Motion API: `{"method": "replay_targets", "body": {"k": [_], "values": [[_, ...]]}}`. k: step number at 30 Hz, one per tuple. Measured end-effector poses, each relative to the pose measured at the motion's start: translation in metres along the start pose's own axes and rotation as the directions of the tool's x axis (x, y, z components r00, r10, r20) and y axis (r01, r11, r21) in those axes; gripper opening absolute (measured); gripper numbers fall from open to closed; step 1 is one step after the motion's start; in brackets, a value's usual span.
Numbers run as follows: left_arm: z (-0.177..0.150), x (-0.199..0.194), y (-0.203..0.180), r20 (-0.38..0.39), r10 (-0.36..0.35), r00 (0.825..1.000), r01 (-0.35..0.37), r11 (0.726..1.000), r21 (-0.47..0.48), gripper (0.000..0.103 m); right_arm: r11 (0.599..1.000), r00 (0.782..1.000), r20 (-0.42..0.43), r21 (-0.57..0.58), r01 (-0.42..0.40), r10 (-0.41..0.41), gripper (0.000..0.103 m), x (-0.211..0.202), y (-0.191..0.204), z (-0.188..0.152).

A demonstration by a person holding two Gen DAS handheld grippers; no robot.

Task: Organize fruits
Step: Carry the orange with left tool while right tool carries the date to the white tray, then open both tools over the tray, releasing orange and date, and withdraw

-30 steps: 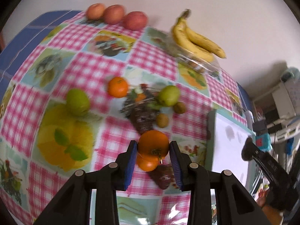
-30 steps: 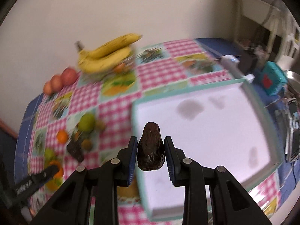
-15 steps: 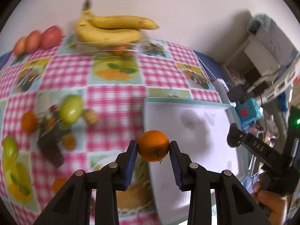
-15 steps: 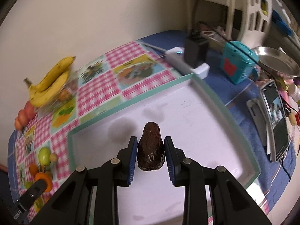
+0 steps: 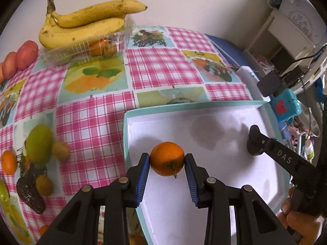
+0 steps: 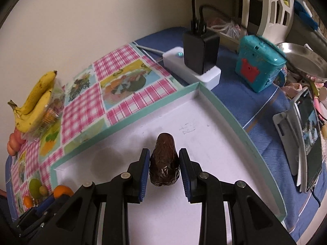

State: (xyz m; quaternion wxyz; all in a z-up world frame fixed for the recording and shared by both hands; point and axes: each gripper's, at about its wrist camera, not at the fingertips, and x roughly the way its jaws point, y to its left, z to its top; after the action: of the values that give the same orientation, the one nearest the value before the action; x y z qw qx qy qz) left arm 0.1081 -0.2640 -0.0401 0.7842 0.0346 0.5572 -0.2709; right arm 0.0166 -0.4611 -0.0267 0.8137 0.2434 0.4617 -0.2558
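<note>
bananas (image 5: pixel 85 26) on container (image 5: pixel 87 47), tray (image 5: pixel 204 107) right

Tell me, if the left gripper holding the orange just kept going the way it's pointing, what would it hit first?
Most likely the white floor of the tray. The left gripper, shut on the orange, points steeply down over the tray's near left part, with no other fruit in that line. How high it hangs is unclear.
</note>
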Motion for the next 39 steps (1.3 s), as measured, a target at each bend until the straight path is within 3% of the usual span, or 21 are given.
{"method": "replay_targets", "body": {"k": [11, 14, 17, 20, 24, 25, 27, 29, 33, 35, 38, 39], "values": [[0.003, 0.000, 0.005, -0.011, -0.019, 1.000, 0.018, 0.999, -0.036, 0.042, 1.000, 1.000, -0.022, -0.015, 0.008, -0.009, 0.031, 0.012, 0.000, 0.000], [0.000, -0.009, 0.004, -0.002, -0.016, 1.000, 0.015, 0.999, -0.029, 0.059, 1.000, 1.000, -0.023, -0.009, 0.001, -0.001, 0.034, 0.010, -0.001, 0.000], [-0.005, -0.026, 0.004, 0.016, -0.019, 1.000, 0.019, 0.999, -0.029, 0.059, 1.000, 1.000, -0.019, -0.015, 0.010, -0.010, 0.050, 0.004, -0.001, 0.000], [-0.010, -0.043, 0.012, 0.037, 0.008, 0.999, -0.006, 0.999, -0.050, 0.063, 1.000, 1.000, -0.011, -0.019, 0.003, -0.003, 0.050, -0.007, 0.001, -0.002], [-0.021, -0.063, 0.037, 0.060, 0.102, 0.993, -0.096, 0.990, -0.101, 0.086, 1.000, 1.000, 0.012, -0.030, 0.008, -0.007, 0.050, -0.028, 0.005, -0.004], [-0.025, -0.068, 0.045, 0.067, 0.137, 0.988, -0.130, 0.985, -0.110, 0.090, 0.999, 1.000, 0.017, -0.032, 0.006, -0.005, 0.052, -0.033, 0.007, -0.006], [-0.033, -0.077, 0.060, 0.075, 0.201, 0.977, -0.191, 0.974, -0.124, 0.100, 0.999, 1.000, 0.021, -0.035, 0.005, -0.004, 0.065, -0.042, 0.010, -0.012], [-0.042, -0.089, 0.079, 0.091, 0.264, 0.960, -0.249, 0.957, -0.149, 0.103, 0.999, 1.000, 0.028, -0.039, 0.010, -0.009, 0.081, -0.047, 0.016, -0.018], [-0.061, -0.109, 0.115, 0.117, 0.394, 0.911, -0.363, 0.905, -0.224, 0.103, 0.995, 0.999, 0.022, -0.094, 0.030, -0.028, 0.083, -0.050, 0.032, -0.037], [-0.072, -0.118, 0.133, 0.116, 0.438, 0.892, -0.399, 0.880, -0.257, 0.103, 0.990, 0.999, 0.027, -0.134, 0.038, -0.035, 0.098, -0.052, 0.043, -0.049], [-0.083, -0.130, 0.155, 0.123, 0.487, 0.865, -0.437, 0.850, -0.294, 0.103, 0.983, 0.998, 0.058, -0.180, 0.032, -0.022, 0.098, -0.059, 0.058, -0.065], [-0.088, -0.136, 0.163, 0.130, 0.513, 0.849, -0.457, 0.834, -0.309, 0.103, 0.981, 0.998, 0.070, -0.190, 0.023, -0.010, 0.098, -0.063, 0.064, -0.070]]}}
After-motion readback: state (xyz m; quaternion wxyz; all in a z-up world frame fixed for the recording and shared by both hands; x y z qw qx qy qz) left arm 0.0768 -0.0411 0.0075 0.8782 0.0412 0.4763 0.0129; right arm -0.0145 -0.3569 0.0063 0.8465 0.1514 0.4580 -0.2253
